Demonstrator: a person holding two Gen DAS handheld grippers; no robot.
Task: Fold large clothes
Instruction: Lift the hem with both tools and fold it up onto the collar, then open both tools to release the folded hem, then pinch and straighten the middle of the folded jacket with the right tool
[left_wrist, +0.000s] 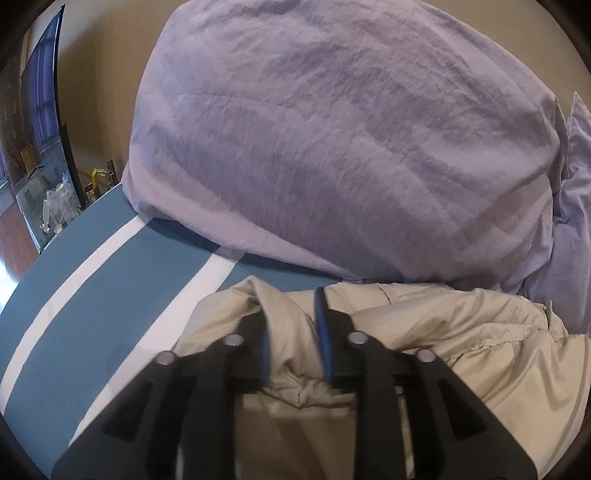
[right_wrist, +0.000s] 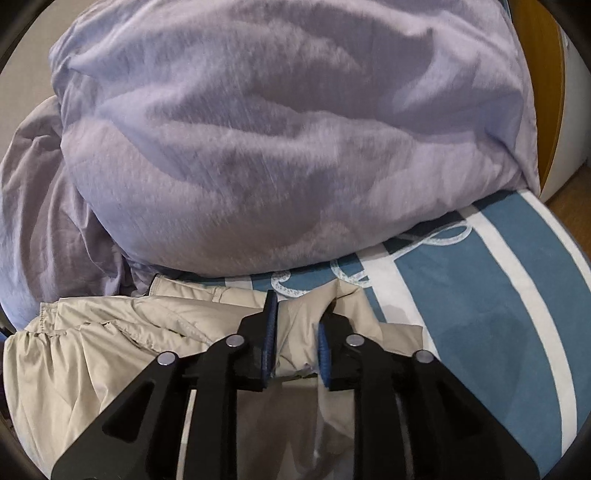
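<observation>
Left wrist view: I see my left gripper with its two blue-padded fingers partly apart, and a raised fold of the beige garment stands between them. The pads press on that fold from both sides, so I read the gripper as clamped on the cloth. The garment lies bunched on the bedsheet, which is blue with white stripes. Just behind the garment, and touching its far edge, sits a bulky lilac duvet. At the far left a dark screen stands by the wall, with small clutter at its base that I cannot identify. Right wrist view: my right gripper shows the same posture. Its fingers are partly apart and a pinched ridge of the garment fills the gap between the pads, so it is clamped on the cloth at the garment's right end. The rest of the garment spreads to the left of the gripper, creased and in layers. The bedsheet is bare to the right, with a white scroll pattern near the duvet. The duvet overhangs the sheet just beyond the garment. A wooden panel shows at the upper right.
</observation>
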